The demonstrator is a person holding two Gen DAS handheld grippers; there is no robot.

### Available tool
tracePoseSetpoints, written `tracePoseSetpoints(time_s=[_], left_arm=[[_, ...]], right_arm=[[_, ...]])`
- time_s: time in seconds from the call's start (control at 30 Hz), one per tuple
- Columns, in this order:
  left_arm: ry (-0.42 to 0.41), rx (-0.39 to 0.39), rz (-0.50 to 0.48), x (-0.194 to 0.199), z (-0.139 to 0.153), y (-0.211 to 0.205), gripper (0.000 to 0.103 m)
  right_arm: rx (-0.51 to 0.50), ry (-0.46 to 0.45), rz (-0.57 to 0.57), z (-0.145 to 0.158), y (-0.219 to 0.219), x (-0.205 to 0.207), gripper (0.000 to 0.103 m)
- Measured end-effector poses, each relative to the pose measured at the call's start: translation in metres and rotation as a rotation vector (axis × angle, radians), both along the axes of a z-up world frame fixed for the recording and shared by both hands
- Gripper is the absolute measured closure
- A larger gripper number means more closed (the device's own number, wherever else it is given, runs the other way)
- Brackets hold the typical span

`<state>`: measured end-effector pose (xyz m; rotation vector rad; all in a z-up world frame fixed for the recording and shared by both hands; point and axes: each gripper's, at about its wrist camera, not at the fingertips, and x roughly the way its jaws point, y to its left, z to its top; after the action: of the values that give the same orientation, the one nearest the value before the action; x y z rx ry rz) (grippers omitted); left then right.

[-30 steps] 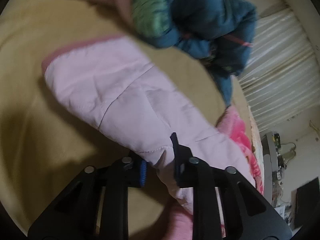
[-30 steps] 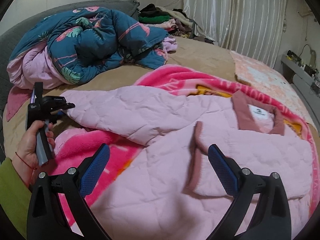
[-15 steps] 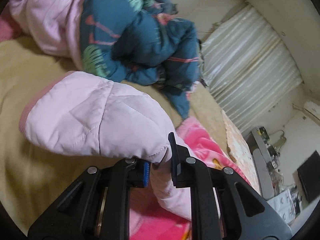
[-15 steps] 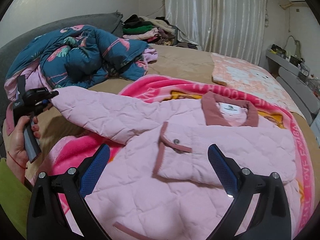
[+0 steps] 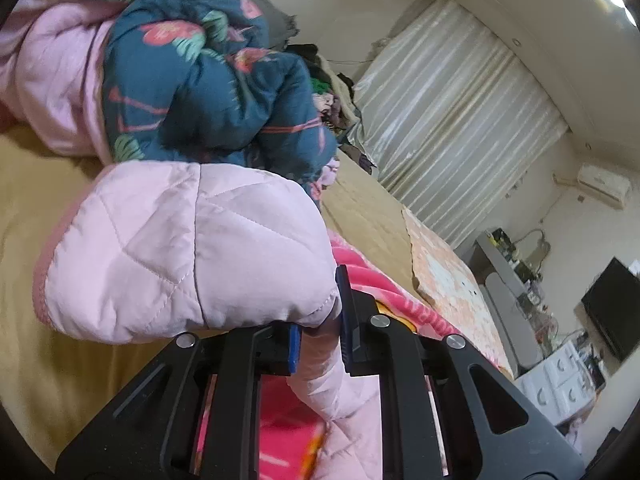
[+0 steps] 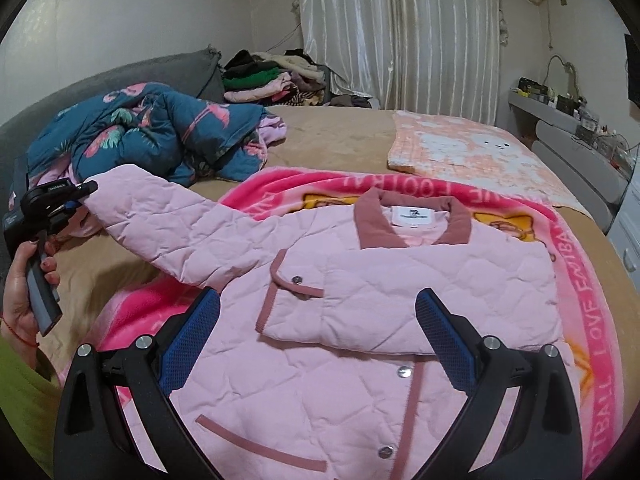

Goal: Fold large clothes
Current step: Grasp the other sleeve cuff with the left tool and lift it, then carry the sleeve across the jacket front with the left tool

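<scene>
A pink quilted jacket (image 6: 360, 368) with a dusty-rose collar lies front-up on a pink blanket (image 6: 592, 280) on the bed. One sleeve is folded across its chest. My left gripper (image 5: 318, 326) is shut on the other sleeve (image 5: 180, 252) near the cuff and holds it lifted and stretched out to the left; the sleeve also shows in the right wrist view (image 6: 168, 220), where the left gripper (image 6: 80, 196) sits at the far left. My right gripper (image 6: 318, 336) is open and empty, hovering above the jacket's lower front.
A crumpled teal flamingo quilt (image 6: 152, 132) lies at the back left. A pile of folded clothes (image 6: 272, 76) sits by the curtain. A peach patterned mat (image 6: 480, 152) lies at the back right. A grey shelf (image 6: 568, 120) with clutter runs along the right wall.
My left gripper has lifted the sleeve higher and pulled it out straighter to the left. The right gripper has risen and drawn back, so the whole jacket front now shows.
</scene>
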<state>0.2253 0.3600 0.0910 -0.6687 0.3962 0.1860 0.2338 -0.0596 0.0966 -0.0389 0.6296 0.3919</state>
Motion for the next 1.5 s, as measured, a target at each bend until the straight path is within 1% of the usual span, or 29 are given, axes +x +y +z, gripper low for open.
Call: tracePoseSetpoints(time_s=[0.07, 0.27, 0.53, 0.6, 0.77, 1.1, 1.3, 1.5], left_arm=[[0.002, 0.033, -0.014, 0.001, 0.014, -0.014, 0.095], [0.009, 0.128, -0.063, 0.006, 0.044, -0.059, 0.095], [0.006, 0.199, -0.138, 0.015, 0.063, -0.121, 0.096], [0.007, 0.217, -0.161, 0.017, 0.067, -0.137, 0.096], [0.017, 0.257, -0.202, 0.019, 0.068, -0.171, 0.096], [0.040, 0.331, -0.266, 0.022, 0.064, -0.209, 0.096], [0.065, 0.383, -0.328, 0.027, 0.056, -0.240, 0.096], [0.088, 0.430, -0.385, 0.032, 0.039, -0.277, 0.096]], right_arm=[[0.024, -0.009, -0.003, 0.005, -0.011, -0.004, 0.005], [0.053, -0.032, -0.007, 0.012, -0.043, -0.017, 0.005], [0.105, -0.042, -0.057, 0.019, -0.104, -0.027, 0.005], [0.105, -0.044, -0.065, 0.020, -0.112, -0.029, 0.005], [0.134, -0.044, -0.079, 0.017, -0.135, -0.036, 0.005], [0.173, -0.035, -0.103, 0.003, -0.158, -0.043, 0.005], [0.201, -0.017, -0.146, -0.012, -0.176, -0.038, 0.005], [0.283, 0.021, -0.204, -0.037, -0.203, -0.029, 0.005]])
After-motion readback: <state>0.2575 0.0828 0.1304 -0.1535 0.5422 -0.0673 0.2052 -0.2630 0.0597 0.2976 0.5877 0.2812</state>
